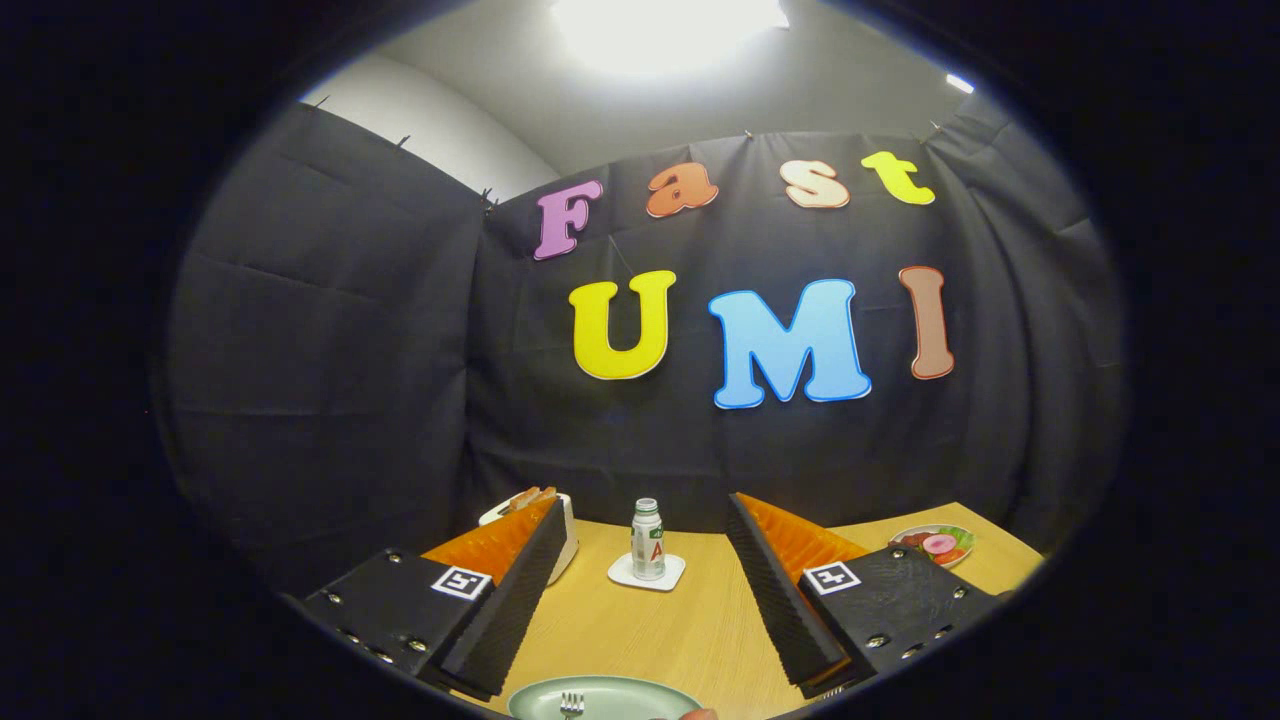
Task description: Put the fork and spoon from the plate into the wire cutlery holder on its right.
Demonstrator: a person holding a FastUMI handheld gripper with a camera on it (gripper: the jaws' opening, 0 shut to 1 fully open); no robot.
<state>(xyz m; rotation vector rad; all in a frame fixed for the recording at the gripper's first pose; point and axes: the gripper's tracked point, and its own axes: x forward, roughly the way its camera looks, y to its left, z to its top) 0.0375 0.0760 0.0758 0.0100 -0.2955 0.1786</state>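
Fork (571, 705) tines just visible on green plate (600, 695), both cut off low between the fingers, gripper (640, 560) spread wide and holding nothing; beyond on the wooden table (690, 630), bottle (648, 540) on white coaster (646, 573), small food dish (935, 545) far right

No legible text. Small bottle (648, 540) on a white coaster (647, 573): label print too small to make out. Tool (640, 545) fingers, spread apart, each carry a square black-and-white marker tag (460, 582), no characters.
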